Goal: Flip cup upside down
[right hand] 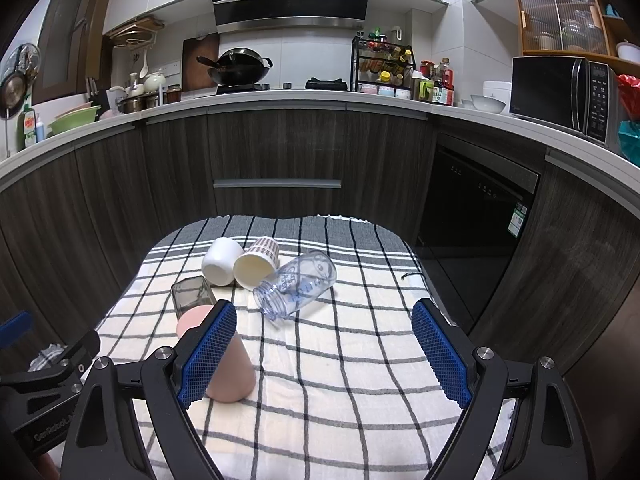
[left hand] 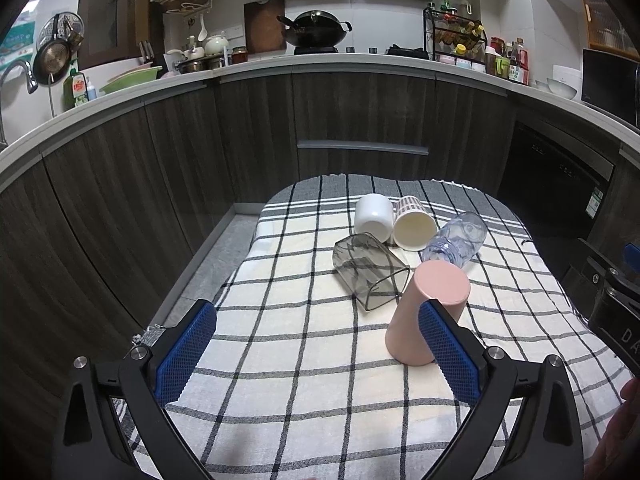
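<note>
A pink cup (left hand: 424, 312) stands upside down on the checked cloth (left hand: 300, 360), base up; it also shows in the right wrist view (right hand: 236, 368). My left gripper (left hand: 316, 352) is open and empty, its right finger just in front of the pink cup. My right gripper (right hand: 324, 352) is open and empty, its left finger in front of the pink cup. A smoky clear cup (left hand: 370, 274), a white cup (left hand: 374, 216), a striped paper cup (left hand: 414, 222) and a clear bottle (left hand: 456, 244) lie on their sides behind.
The cloth covers a small table (right hand: 360, 420) in front of dark wood kitchen cabinets (left hand: 240, 140). The floor (left hand: 216, 264) drops off at the table's left. A black dishwasher (right hand: 472, 232) stands at the right. The other gripper shows at the right edge (left hand: 616, 304).
</note>
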A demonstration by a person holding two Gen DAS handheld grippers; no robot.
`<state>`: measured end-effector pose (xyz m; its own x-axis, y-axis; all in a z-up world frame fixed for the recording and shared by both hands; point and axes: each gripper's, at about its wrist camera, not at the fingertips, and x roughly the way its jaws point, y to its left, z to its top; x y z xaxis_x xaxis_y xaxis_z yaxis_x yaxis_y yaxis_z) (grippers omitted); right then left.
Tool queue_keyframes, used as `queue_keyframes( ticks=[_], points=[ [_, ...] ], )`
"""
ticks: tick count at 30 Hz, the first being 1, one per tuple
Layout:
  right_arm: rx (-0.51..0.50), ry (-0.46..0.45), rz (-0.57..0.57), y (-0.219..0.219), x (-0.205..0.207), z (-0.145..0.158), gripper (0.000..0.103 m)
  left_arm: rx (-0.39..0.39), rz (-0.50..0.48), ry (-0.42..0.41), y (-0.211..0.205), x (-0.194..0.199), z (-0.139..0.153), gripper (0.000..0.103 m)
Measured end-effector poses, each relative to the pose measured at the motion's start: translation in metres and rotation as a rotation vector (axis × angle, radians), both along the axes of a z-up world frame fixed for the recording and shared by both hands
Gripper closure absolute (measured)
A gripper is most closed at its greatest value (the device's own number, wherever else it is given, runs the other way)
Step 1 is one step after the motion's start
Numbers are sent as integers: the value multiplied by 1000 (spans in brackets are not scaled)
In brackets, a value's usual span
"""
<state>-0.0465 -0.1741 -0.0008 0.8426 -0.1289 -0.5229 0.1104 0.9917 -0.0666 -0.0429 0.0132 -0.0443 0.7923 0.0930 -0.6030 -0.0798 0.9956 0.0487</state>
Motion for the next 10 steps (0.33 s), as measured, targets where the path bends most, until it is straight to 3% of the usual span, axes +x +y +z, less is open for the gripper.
queue_keyframes(
  ticks=[10],
  points=[
    [0, 5, 1, 0, 1, 0, 14, -13, 1, 24, 2, 5, -4, 0]
  ],
)
